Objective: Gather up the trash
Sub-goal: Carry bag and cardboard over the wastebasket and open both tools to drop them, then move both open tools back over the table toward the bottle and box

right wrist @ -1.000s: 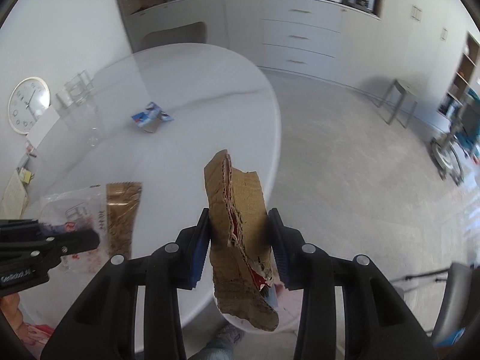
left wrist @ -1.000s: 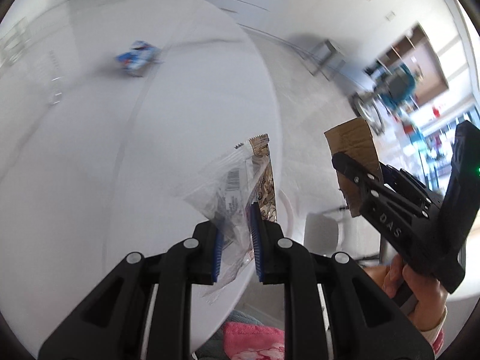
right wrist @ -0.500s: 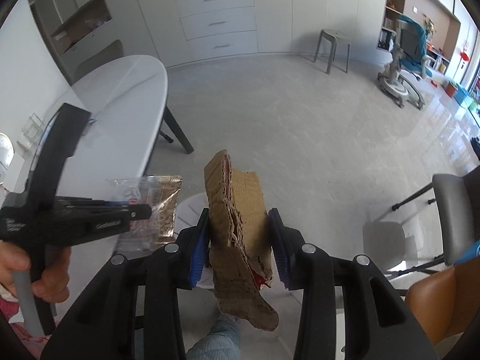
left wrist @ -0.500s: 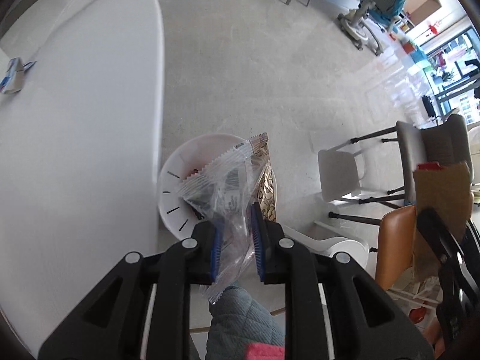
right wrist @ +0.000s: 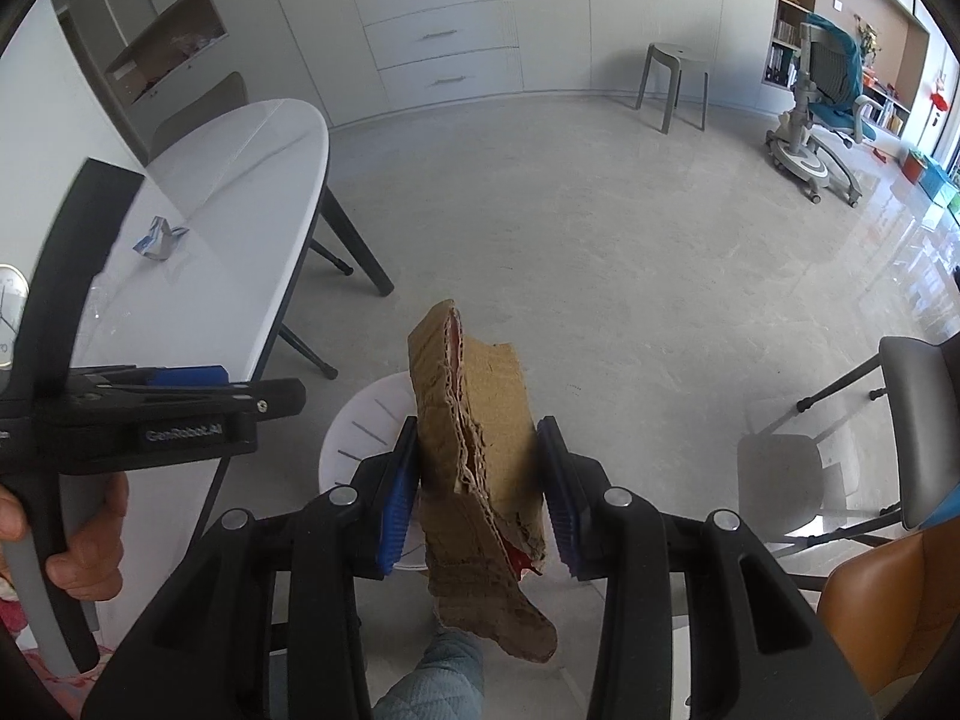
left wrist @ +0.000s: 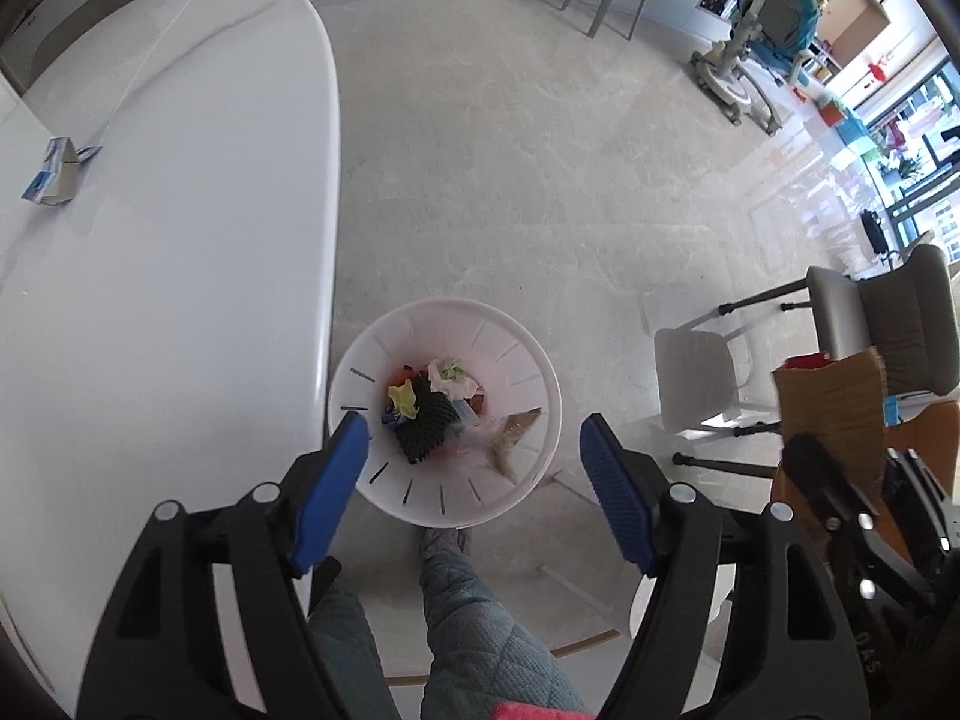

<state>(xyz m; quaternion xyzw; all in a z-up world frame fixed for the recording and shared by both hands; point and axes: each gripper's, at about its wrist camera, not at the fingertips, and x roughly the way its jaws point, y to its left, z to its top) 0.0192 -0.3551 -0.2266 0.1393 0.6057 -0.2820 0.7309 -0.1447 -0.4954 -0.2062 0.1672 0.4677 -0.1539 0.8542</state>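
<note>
Since your left gripper (left wrist: 468, 456) sits right over the white trash bin (left wrist: 522, 330) in the left wrist view, you're in a good spot: its jaws are opening, nothing sits between the blue pads (left wrist: 612, 498), and the clear plastic wrapper (left wrist: 480, 429) with the brownish snack packet (left wrist: 513, 441) lies inside the bin on top of the other scraps. Let the jaws spread fully before you lift away, so no film clings to a pad. You've also got one more bit of trash on the white table (left wrist: 180, 240), the small blue-and-white carton (left wrist: 54, 171), well apart from the bin, so I'd guess that's your next grab with this hand.

Over in the right wrist view, your right gripper (right wrist: 480, 495) is clamped on the torn cardboard piece (right wrist: 474, 438), which stands upright between the pads with a ragged end hanging below. The bin's rim peeks out just behind and left of the cardboard, so it looks like you're a bit off-centre. Slide toward the bin's middle before you let go, since a long stiff piece like that could catch the rim and tip out. Watch your left gripper's body too; it's close on that side, held in your left hand (right wrist: 66, 540).
</note>
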